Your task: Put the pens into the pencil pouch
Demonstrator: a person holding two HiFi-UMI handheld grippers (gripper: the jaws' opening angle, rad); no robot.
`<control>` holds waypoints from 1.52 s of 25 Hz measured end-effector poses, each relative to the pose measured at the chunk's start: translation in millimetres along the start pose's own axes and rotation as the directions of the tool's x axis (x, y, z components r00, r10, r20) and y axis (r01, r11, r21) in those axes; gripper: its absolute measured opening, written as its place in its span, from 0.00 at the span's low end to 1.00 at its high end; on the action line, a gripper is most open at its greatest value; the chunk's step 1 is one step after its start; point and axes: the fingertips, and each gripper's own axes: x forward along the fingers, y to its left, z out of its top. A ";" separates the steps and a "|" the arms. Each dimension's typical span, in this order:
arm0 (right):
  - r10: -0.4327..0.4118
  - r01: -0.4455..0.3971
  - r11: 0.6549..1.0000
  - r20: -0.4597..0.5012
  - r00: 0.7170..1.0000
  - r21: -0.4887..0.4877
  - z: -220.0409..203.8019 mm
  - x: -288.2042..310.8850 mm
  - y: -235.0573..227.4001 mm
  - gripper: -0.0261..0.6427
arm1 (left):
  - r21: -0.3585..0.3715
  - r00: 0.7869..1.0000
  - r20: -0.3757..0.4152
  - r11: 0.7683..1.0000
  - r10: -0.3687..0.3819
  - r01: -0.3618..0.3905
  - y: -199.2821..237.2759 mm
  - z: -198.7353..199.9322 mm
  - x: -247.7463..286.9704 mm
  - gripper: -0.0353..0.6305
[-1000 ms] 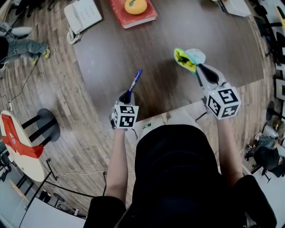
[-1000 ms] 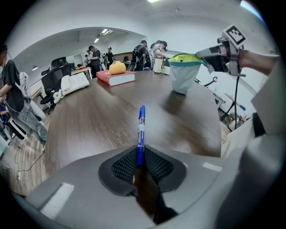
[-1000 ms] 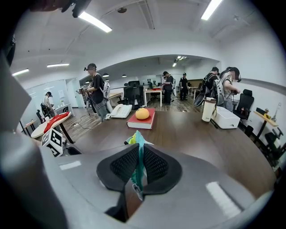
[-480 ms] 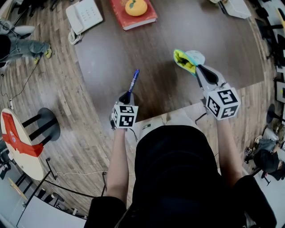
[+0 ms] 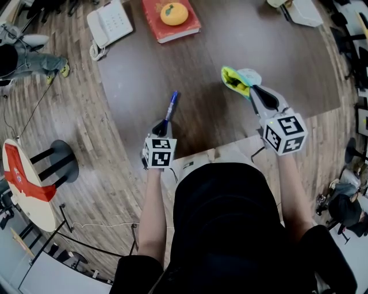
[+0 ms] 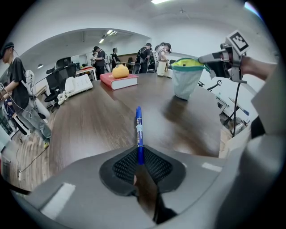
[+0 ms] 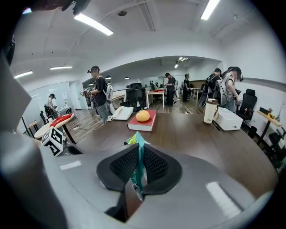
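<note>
A blue pen (image 5: 171, 107) (image 6: 139, 130) sticks forward out of my left gripper (image 5: 161, 126) (image 6: 139, 162), whose jaws have just been closing and now pinch the pen's rear end above the dark wooden table (image 5: 195, 97). The pencil pouch (image 5: 240, 79) (image 6: 186, 77), pale blue with a yellow-green lining, hangs upright with its mouth open. My right gripper (image 5: 254, 92) (image 7: 137, 165) is shut on the pouch's teal rim (image 7: 136, 154). The pouch hangs to the right of the pen.
A red book (image 5: 170, 20) with an orange fruit (image 5: 173, 12) on it lies at the table's far side, beside a white telephone (image 5: 112, 23). A white box (image 5: 303, 10) sits at the far right. A round red-and-white stool (image 5: 26, 186) stands on the floor at left. People stand beyond the table.
The left gripper's jaws have closed on the blue pen. Both hands have hardly moved; the view has shifted slightly.
</note>
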 end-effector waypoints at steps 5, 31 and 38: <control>0.008 -0.008 1.000 0.009 1.000 0.003 0.4 -0.4 -2.1 0.10 | 0.005 0.999 0.041 1.000 -0.006 0.006 -6.3 20.7 -14.1 0.11; 0.053 -0.054 0.998 0.036 0.998 0.025 -4.2 -4.0 -5.1 0.10 | 0.182 0.968 0.202 0.977 -0.149 0.113 -82.6 128.8 -73.9 0.11; 0.055 -0.056 0.998 0.048 0.997 0.025 -4.5 -11.0 -4.0 0.10 | 0.251 0.962 0.212 0.961 -0.171 0.115 -103.1 143.8 -84.4 0.11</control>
